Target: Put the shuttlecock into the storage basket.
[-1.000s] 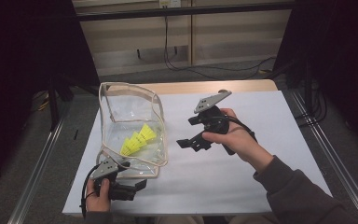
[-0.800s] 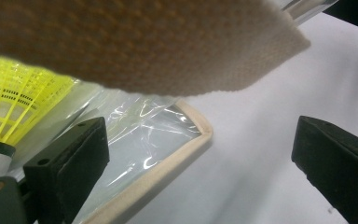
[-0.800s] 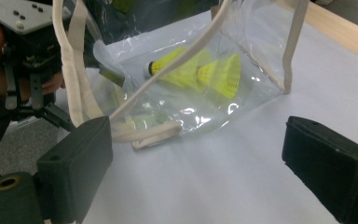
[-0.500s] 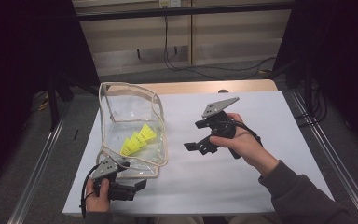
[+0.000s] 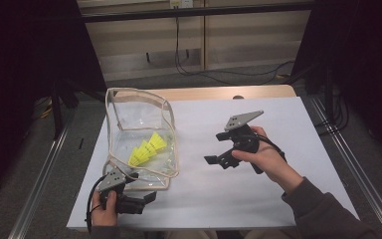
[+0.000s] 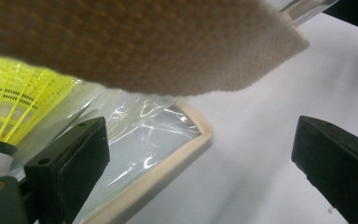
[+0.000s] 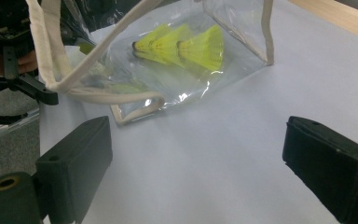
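Starting at the left, the left tongs sit at the near-left corner of the white-topped desk, jaws spread apart with nothing between them, right at the near corner of the clear plastic pouch with the beige fabric trim. In the left gripper view one jaw pokes in beside the trimmed corner while a beige edge hangs close over the camera, so it looks like this hand is parked there to pin or steady the pouch, though it isn't actually gripping it yet. Inside the pouch lie the bright yellow plastic shuttlecocks, bunched together on the bottom panel, cork ends toward the near-left; the right gripper view shows three yellow skirts nested one behind another. The pouch mouth gapes wide with the trim standing up in a loop, which is probably why the shuttlecocks stay put rather than rolling off. Further right, the right tongs hover above bare desk well apart from the pouch, jaws wide too and pointed back toward it. That reads as the free hand, lined up facing the opening for whatever goes in or comes out.
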A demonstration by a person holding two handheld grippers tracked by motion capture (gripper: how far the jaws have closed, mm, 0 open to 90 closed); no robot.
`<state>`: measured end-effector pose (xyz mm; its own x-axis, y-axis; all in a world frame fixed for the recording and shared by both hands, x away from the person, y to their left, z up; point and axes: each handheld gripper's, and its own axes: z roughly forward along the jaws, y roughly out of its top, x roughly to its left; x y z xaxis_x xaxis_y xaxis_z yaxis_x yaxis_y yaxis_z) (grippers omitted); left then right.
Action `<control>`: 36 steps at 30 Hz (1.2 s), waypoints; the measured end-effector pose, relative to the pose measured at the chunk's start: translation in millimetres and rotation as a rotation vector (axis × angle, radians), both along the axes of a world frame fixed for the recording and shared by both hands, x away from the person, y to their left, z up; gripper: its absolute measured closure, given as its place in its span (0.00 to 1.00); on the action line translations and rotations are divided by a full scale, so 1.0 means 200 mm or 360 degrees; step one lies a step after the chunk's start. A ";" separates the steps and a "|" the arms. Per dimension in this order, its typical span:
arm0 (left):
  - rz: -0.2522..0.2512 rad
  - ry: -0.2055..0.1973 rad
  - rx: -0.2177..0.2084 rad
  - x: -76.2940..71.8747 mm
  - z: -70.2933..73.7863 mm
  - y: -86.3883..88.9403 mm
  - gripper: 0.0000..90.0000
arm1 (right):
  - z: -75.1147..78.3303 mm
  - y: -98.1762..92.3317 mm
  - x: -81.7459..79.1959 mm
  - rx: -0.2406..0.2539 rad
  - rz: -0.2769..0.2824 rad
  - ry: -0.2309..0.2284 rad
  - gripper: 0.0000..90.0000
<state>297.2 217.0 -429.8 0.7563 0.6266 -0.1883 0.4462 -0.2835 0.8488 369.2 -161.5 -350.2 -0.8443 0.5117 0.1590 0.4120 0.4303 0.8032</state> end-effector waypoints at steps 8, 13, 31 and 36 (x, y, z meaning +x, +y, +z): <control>0.0001 0.0000 0.0000 0.00 0.00 0.00 0.04 | -0.04 -0.04 -0.01 0.0012 -0.0025 0.0013 0.09; 0.0001 0.0000 0.0000 0.00 0.00 0.00 0.04 | -0.06 -0.06 -0.01 0.0013 -0.0036 0.0014 0.09; 0.0003 -0.0001 -0.0001 0.00 0.00 0.00 0.04 | -0.13 -0.17 -0.05 0.0010 -0.0078 0.0024 0.09; 0.0001 -0.0001 0.0002 0.00 0.00 0.00 0.04 | -0.16 -0.20 -0.06 0.0002 -0.0086 0.0027 0.09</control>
<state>296.9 217.1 -429.8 0.7561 0.6272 -0.1868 0.4456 -0.2844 0.8489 356.8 -200.7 -381.6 -0.8127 0.5561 0.1738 0.4481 0.4060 0.7965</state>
